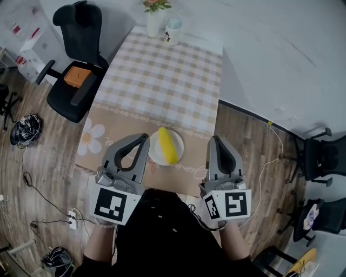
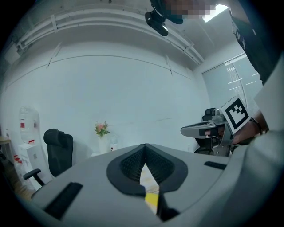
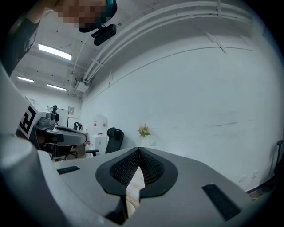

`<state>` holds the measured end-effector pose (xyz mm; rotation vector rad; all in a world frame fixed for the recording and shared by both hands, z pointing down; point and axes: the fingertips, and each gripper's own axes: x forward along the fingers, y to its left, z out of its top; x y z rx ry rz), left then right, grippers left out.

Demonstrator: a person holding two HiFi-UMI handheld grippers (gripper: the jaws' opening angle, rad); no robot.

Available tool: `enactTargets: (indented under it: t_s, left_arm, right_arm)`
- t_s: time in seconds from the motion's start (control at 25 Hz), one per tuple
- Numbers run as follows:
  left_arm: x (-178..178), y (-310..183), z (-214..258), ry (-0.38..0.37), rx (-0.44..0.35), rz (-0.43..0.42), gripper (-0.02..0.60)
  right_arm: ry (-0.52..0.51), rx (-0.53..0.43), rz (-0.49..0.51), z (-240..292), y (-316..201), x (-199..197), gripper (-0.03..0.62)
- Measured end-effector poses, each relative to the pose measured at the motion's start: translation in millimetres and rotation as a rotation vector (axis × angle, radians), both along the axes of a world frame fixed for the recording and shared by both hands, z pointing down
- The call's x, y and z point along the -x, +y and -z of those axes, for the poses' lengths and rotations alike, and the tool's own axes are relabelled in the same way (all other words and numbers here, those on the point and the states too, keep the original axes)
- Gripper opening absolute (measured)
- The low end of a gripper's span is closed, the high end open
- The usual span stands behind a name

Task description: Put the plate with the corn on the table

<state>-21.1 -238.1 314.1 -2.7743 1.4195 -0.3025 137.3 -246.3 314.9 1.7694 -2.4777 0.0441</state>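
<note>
A white plate (image 1: 157, 153) with a yellow corn cob (image 1: 168, 145) on it sits on the table (image 1: 162, 81), near the front edge, on the beige runner. My left gripper (image 1: 144, 137) hangs just left of the plate, jaws shut with nothing in them. At the plate's right my right gripper (image 1: 215, 139) is likewise shut and empty. In the left gripper view the closed jaws (image 2: 145, 146) fill the lower frame and a bit of the corn (image 2: 151, 199) shows beneath them. The right gripper view shows its jaws (image 3: 139, 149) pressed together.
A vase of flowers (image 1: 155, 16) and a jar (image 1: 173, 30) stand at the table's far end. A black office chair (image 1: 75, 59) stands left of the table, and another chair (image 1: 324, 157) at the right. Cables and a power strip (image 1: 73, 219) lie on the wooden floor.
</note>
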Motion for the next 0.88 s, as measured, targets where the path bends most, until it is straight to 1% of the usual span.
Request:
enactTargets:
  t_s: [0.08, 0.24, 0.4, 0.6, 0.88]
  left_arm:
    - [0, 1, -2, 0.007, 0.010, 0.000, 0.012]
    - [14, -2, -2, 0.021, 0.011, -0.003, 0.012]
    - [13, -2, -1, 0.024, 0.016, -0.001, 0.012]
    - [22, -3, -2, 0.033, 0.020, -0.003, 0.012]
    - [18, -1, -3, 0.036, 0.020, -0.010, 0.012]
  right_arm:
    - [0.020, -0.008, 0.002, 1, 0, 1, 0.040]
    - [0.048, -0.023, 0.009, 4, -2, 18, 0.040]
    - [0.052, -0.021, 0.008, 5, -1, 16, 0.040]
    - [0.057, -0.020, 0.005, 4, -1, 25, 0.040]
    - [0.059, -0.018, 0.009, 2, 2, 24, 0.040]
